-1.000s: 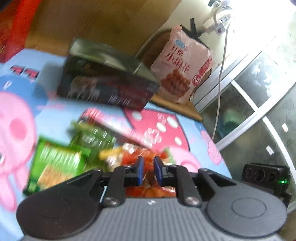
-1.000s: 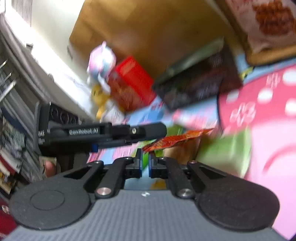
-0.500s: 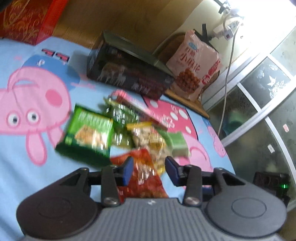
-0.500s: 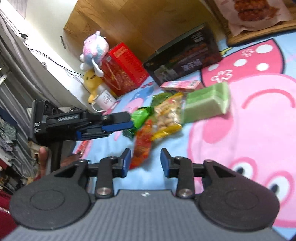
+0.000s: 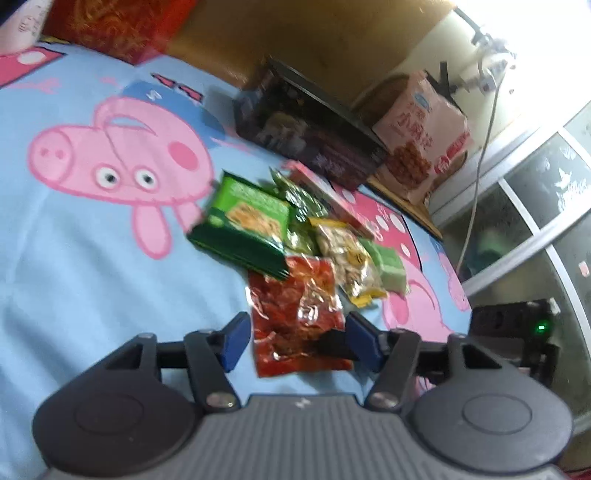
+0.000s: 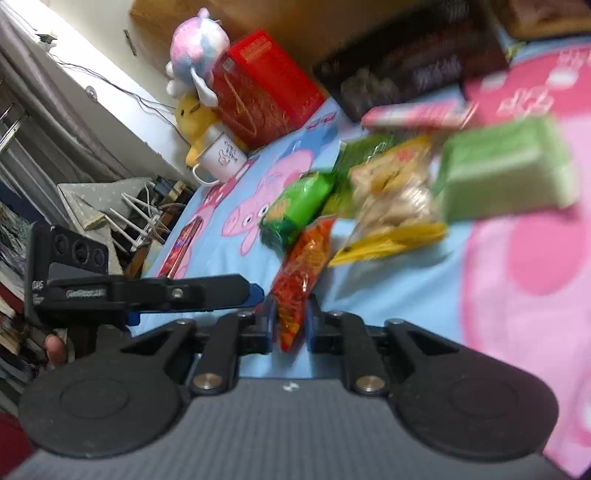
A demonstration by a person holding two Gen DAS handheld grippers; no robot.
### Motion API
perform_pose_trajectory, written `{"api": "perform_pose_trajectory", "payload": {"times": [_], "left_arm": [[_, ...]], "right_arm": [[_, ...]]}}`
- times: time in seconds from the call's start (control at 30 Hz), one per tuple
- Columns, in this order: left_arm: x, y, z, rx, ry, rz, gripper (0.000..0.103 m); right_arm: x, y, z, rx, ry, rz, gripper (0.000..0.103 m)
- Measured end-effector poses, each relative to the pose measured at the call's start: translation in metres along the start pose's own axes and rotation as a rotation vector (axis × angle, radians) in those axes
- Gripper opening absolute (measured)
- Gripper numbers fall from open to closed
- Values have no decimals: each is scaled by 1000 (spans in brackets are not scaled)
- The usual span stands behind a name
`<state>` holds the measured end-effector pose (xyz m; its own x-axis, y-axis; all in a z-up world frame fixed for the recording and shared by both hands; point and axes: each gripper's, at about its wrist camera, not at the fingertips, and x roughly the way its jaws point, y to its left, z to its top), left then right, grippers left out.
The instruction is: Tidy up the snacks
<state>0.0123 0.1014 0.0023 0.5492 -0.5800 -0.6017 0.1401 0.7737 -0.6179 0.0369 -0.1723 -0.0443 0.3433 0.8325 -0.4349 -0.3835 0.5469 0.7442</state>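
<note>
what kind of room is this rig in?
Probably a bedroom at home: the snacks lie on a cartoon-pig bedsheet, plush toys sit against a wooden headboard, and a mug stands beside them.

**Snacks heaped on the pig-print sheet**

On the sheet point(image 5: 92, 280) lies a loose cluster. The red bag point(image 5: 295, 314), crinkled and shiny, lies nearest, its near end up between blue pads. Touching its far end: a green box point(image 5: 243, 225), tilted, to the left; a yellow-edged clear bag point(image 5: 347, 258) of pale pieces to the right. Beyond that bag sits a pale green block point(image 5: 388, 266). Dark green packets point(image 5: 299, 203) and a flat pink box point(image 5: 325, 195) lie farthest back.
</note>
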Motion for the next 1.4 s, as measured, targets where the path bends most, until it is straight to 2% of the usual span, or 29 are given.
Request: {"api": "perform_pose_trajectory", "payload": {"times": [0.13, 0.27, 0.37, 0.47, 0.53, 0.6, 0.7, 0.8, 0.93, 1.1, 1.23, 1.4], "left_arm": [[-5, 10, 1, -35, 0, -56, 64], [2, 9, -3, -58, 43, -172, 64], [5, 3, -5, -49, 57, -250, 65], [4, -3, -2, -37, 37, -294, 55], [2, -8, 4, -20, 14, -274, 46], [2, -12, 14, 1, -1, -254, 46], [7, -18, 35, 25, -15, -221, 46], [13, -25, 68, 66, -54, -173, 45], [25, -40, 118, 124, -146, -114, 44], [56, -59, 174, 170, -251, -38, 45], [81, -58, 201, 164, -302, 2, 45], [111, -46, 217, 145, -300, 61, 46]], "right_arm": [[-14, -27, -4, 206, -30, 143, 14], [-31, -42, -20, 344, -40, 307, 12], [-46, -39, -27, 360, -60, 363, 11], [-56, -37, -24, 375, -83, 398, 11], [-56, -36, -17, 381, -91, 405, 11], [-55, -33, -7, 374, -93, 403, 11], [-53, -27, 14, 337, -100, 369, 11], [-47, -14, 43, 255, -111, 299, 11], [-41, 11, 90, 60, -146, 159, 11], [-26, 30, 151, -123, -220, 16, 11], [-8, 27, 189, -202, -255, -77, 11], [19, 11, 209, -254, -253, -174, 13]]}}
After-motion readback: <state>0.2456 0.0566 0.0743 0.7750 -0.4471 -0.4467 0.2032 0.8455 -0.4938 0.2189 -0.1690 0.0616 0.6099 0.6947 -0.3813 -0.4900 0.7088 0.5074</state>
